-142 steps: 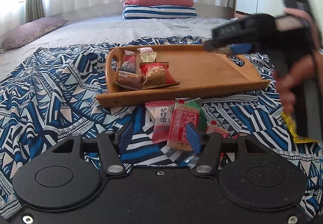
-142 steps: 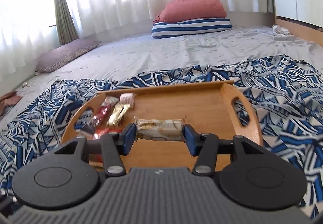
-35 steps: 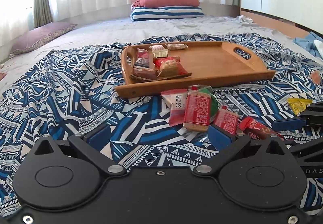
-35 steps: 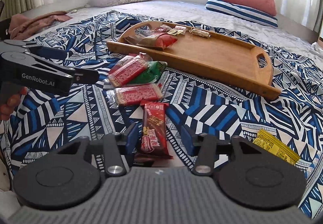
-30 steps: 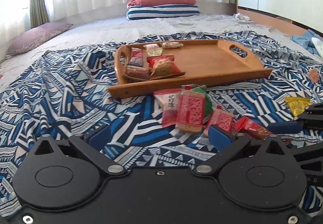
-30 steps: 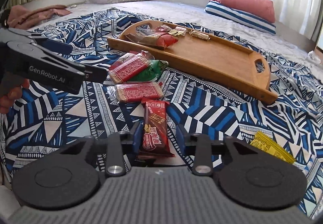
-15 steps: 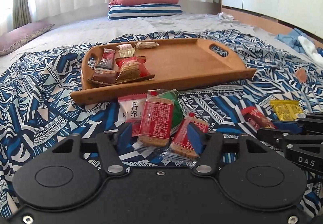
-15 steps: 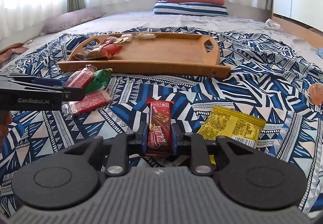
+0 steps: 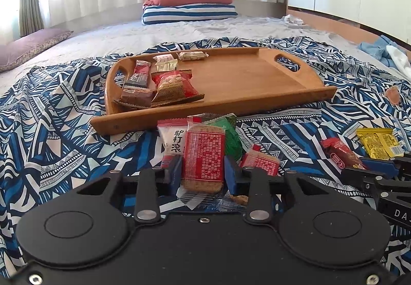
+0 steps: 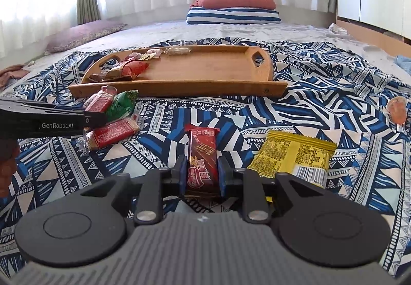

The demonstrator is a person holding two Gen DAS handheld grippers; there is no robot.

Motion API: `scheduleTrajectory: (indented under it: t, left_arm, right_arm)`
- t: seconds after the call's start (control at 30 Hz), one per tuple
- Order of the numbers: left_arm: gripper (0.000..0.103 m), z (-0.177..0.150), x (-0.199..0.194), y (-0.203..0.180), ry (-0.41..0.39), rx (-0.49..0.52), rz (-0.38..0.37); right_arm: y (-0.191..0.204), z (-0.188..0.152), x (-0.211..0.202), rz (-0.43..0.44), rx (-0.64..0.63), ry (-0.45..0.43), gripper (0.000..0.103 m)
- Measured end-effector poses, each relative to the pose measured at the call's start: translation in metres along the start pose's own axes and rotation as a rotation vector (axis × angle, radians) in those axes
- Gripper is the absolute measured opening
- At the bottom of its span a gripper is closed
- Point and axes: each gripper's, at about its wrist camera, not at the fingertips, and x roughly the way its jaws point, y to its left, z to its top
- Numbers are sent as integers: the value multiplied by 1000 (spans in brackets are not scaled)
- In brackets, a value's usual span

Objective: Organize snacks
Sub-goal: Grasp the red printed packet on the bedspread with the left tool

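Patterned blanket (image 9: pixel 64 136), loose snack packets (image 10: pixel 295 154)

Wooden tray (image 9: pixel 257 84) (few snacks), loose packets (image 9: pixel 204 154) before it

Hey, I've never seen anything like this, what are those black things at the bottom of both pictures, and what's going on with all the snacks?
There is no robot here. A person holds a hand-operated two-finger gripper in each hand, and a camera on each looks forward along its fingers, so the black shape below is the tool itself.

In the left view, the left gripper is closing its jaws around a red cracker packet. In the right view, the right gripper is shut on a dark red wafer bar.

Everything lies on a blue patterned cloth spread over a bed. A wooden tray already holds several snacks at its left end. A yellow packet and a green packet lie loose on the cloth.
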Motion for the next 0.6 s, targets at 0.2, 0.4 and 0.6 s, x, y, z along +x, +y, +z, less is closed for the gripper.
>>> scheduleTrajectory:
  t: [0.2, 0.4, 0.6]
  left_arm:
    - [32, -1, 0, -3, -4, 20, -2]
    - [32, 2, -6, 4, -7, -6, -34]
    - [32, 6, -15, 3, -31, -9, -35]
  right_arm:
    - [4, 2, 1, -14, -23, 14, 28]
    - [8, 11, -1, -19, -26, 36, 27]
    - [6, 20, -4, 24, 13, 31, 27]
